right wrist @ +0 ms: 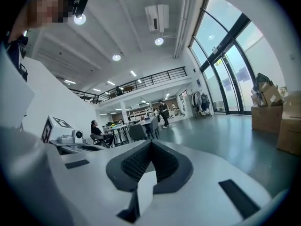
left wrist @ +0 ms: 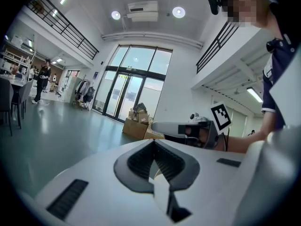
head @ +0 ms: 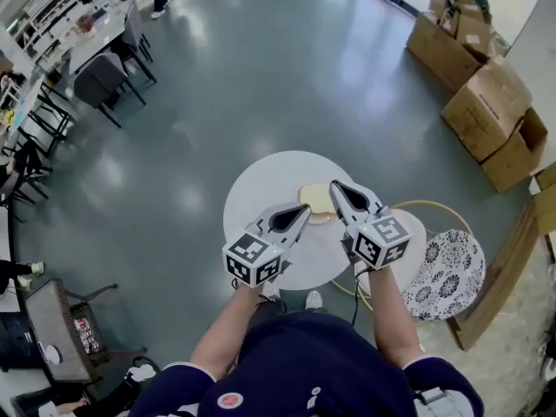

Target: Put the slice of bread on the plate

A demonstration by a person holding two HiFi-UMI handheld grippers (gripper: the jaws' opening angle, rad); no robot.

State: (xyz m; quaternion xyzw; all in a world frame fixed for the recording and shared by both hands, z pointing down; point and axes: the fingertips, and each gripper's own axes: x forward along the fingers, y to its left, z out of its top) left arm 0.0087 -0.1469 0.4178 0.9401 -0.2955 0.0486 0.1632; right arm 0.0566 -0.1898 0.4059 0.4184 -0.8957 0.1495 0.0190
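Note:
In the head view a pale slice of bread (head: 317, 198) lies near the right edge of a round white table (head: 269, 181). A thin pinkish rim (head: 321, 220), perhaps a small plate, shows under its near side. Both grippers are held above the table and point away from me. My left gripper (head: 306, 208) is shut and empty, its tip over the bread's left side. My right gripper (head: 334, 183) is shut too, with nothing in it, its tip over the bread's far right corner. In the left gripper view the closed jaws (left wrist: 154, 141) point level into the room; in the right gripper view the jaws (right wrist: 150, 142) do the same.
A flower-patterned round stool (head: 447, 272) and a yellow hoop (head: 434, 205) sit right of the table. Cardboard boxes (head: 486, 102) are stacked at the far right. Desks and dark chairs (head: 104, 68) line the far left, and a wicker chair (head: 61, 328) stands near left.

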